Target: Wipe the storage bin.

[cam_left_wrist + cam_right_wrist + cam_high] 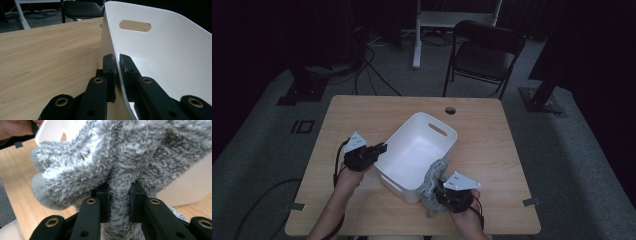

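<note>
my left claw (381,148) is clamped on the rim of the white tub (432,150), one jaw pressed to the outside of the wall and the other to the inside, with the thin plastic pinched between them. in the left gripper view the tub (162,55) curves away from that claw (117,65), its slotted handle hole in the far wall. the tub stands near the middle of the wooden counter (362,115), turned at an angle to the counter's edges.

my right claw (119,195) is closed on a grey fluffy cloth (120,152), a fold of the pile squeezed between the two jaws. in the high view the cloth (433,175) hangs against the tub's near corner, draped up to the rim, with its lower end reaching down to the counter beside the tub. my right claw (438,192) holds it low on the outside of the tub, close to the wall.

a black folding chair (484,55) stands on the floor beyond the counter's far edge.
</note>
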`<state>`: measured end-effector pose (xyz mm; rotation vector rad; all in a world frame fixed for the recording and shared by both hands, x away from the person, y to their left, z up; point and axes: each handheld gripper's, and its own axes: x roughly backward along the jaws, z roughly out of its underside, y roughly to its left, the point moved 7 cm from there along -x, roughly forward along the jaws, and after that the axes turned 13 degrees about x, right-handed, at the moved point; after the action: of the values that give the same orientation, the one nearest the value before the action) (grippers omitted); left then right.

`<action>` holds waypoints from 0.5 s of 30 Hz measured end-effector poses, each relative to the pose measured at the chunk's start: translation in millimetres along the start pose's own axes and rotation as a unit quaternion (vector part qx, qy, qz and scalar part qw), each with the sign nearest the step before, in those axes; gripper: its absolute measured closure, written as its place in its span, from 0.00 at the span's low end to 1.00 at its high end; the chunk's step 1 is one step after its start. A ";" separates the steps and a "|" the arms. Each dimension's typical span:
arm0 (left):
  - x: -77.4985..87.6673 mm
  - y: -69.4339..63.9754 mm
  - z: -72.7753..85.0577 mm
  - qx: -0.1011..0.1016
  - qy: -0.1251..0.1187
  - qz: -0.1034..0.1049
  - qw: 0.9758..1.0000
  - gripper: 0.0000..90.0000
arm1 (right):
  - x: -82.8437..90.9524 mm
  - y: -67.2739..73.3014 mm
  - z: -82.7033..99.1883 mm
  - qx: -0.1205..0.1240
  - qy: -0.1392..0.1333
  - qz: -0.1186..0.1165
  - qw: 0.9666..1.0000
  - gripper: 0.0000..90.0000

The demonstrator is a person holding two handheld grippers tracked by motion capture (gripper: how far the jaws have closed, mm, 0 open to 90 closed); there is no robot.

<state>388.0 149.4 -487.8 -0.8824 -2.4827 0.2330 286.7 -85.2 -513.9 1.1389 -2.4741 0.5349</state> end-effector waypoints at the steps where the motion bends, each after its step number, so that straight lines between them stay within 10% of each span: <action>1: 0.1 -0.1 0.0 -0.001 0.000 0.000 1.000 0.93 | -1.0 -0.1 1.6 -0.002 0.003 0.000 1.000 0.84; 15: -2.5 -1.6 -0.6 -0.010 0.001 -0.002 1.000 0.93 | 9.9 -14.6 1.0 -0.026 -0.009 0.010 1.000 0.84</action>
<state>389.1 146.5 -487.8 -0.8846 -2.4893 0.2060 291.8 -100.9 -507.4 1.1055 -2.5023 0.4643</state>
